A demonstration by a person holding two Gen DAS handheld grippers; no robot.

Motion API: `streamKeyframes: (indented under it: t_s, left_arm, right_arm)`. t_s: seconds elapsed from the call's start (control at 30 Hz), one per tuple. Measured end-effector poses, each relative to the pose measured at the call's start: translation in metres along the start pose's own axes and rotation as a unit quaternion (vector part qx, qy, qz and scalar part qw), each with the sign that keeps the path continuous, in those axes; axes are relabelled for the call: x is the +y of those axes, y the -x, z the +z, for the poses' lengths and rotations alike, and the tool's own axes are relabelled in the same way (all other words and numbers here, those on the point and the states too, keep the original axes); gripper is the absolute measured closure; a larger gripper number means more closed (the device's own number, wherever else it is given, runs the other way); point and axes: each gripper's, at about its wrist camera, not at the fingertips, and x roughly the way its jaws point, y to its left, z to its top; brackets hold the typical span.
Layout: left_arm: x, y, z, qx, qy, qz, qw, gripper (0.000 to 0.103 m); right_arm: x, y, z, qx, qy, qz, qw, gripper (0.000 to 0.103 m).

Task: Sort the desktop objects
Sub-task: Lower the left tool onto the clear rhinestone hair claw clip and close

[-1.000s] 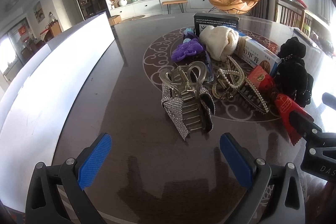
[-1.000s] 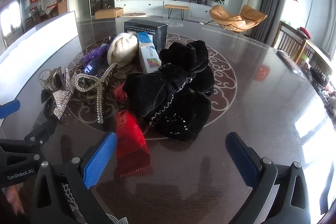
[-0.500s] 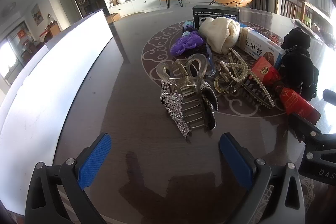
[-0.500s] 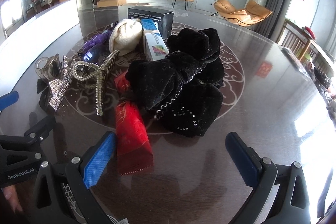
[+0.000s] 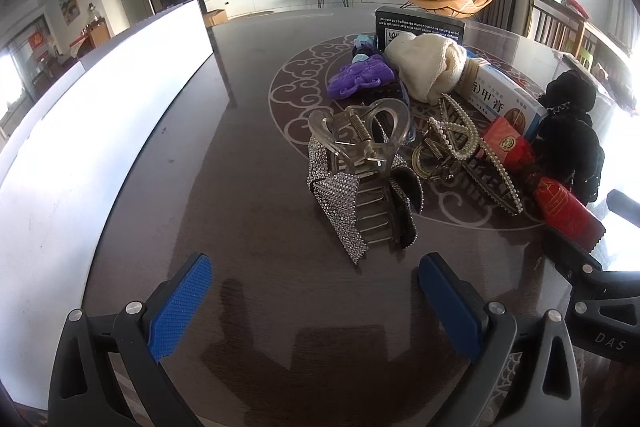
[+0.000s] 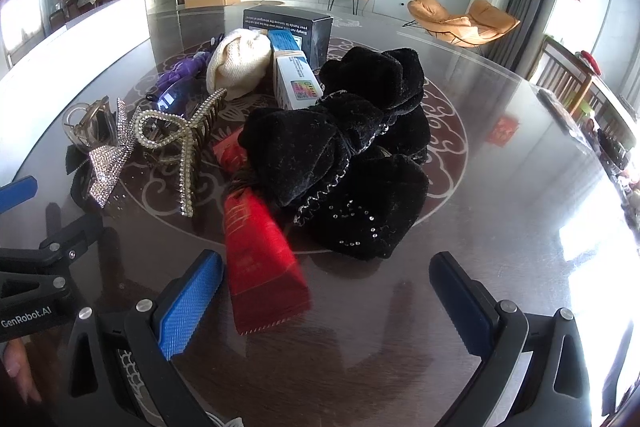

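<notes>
Our two grippers hover low over the dark tabletop, fingers spread wide and holding nothing, at the near edge of a heap of hair accessories and small boxes waiting to be sorted. The left gripper faces a rhinestone hair claw lying just ahead of its fingers, with a pearl hair claw touching it on the far side and a purple clip beyond. The right gripper looks onto a red tube whose crimped end lies just beside its left finger, the tube's far end tucked under a black velvet bow.

We judge the first picks are these nearest pieces. For the claw, we would close across its narrow sides rather than over the springy top, and lift straight up so its teeth do not drag the pearl one. For the tube, we would grip the flat body near the crimp and slide it toward the near edge before lifting, so the bow stays put.
</notes>
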Motion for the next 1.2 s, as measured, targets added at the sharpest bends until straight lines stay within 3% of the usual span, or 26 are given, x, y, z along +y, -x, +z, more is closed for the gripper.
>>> streamKeyframes:
  t_s: [0.13, 0.2, 0.33, 0.43, 0.93, 1.2]
  left_arm:
    - [0.004, -0.002, 0.001, 0.012, 0.014, -0.015, 0.9997, 0.0]
    - [0.011, -0.008, 0.005, 0.039, 0.033, -0.036, 0.9981, 0.0]
    - [0.014, -0.013, 0.017, 0.121, 0.043, -0.03, 0.9912, 0.0]
    - [0.012, -0.01, 0.016, 0.14, 0.026, -0.038, 0.989, 0.0]
    - [0.002, 0.002, 0.026, 0.119, 0.04, -0.029, 0.9917, 0.0]
    - [0.001, -0.003, 0.017, 0.065, -0.01, -0.059, 0.9961, 0.0]
  right_arm:
    - [-0.001, 0.0, 0.0, 0.001, -0.003, -0.002, 1.0, 0.0]
    - [-0.001, -0.001, 0.0, 0.001, -0.005, -0.005, 1.0, 0.0]
    - [-0.004, -0.001, 0.001, 0.002, -0.012, -0.014, 1.0, 0.0]
    - [-0.005, -0.002, 0.001, 0.004, -0.017, -0.015, 1.0, 0.0]
    - [-0.019, -0.009, 0.003, 0.019, -0.062, 0.016, 0.998, 0.0]
    - [-0.016, -0.009, 0.004, 0.017, -0.058, 0.009, 0.998, 0.0]
